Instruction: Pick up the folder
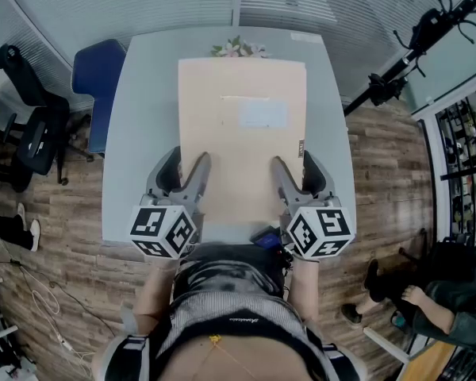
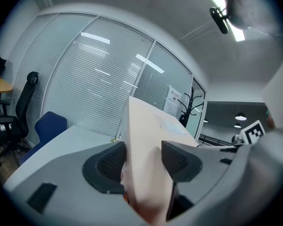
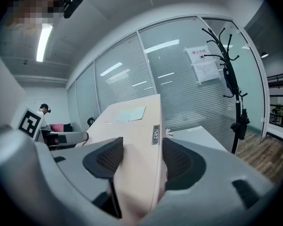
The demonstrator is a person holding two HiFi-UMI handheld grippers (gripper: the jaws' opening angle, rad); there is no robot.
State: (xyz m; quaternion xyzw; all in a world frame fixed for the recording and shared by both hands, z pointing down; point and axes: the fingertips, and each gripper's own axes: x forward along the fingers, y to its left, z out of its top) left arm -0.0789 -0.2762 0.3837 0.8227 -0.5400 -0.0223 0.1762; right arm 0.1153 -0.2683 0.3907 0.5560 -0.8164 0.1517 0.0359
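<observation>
Two tongs carry the load, and each brings its own risk. The left tongs (image 1: pixel 188 163) are clenched on the near left corner of the folder (image 1: pixel 242 149), and a twist of that hand could, I judge, let the smooth cover slide out between the pads. The folder itself lies lengthwise over the grey bench (image 1: pixel 143 133), its near end in both grips; whether its far end rests on the bench I cannot tell. If one hand rises faster than the other, the folder would tilt, and its far end might sweep the small flowers (image 1: pixel 238 49) at the bench's far edge. The right tongs (image 1: pixel 295 163) stand wide, grasping the thick near right corner by the spine tag (image 1: pixel 301 149); too hard a squeeze there could dent the hollow side.

Only the folder counts as a container; it is closed, a pale label (image 1: pixel 262 114) on its cover, and its contents are hidden; any loose papers inside could shift when it tips.
</observation>
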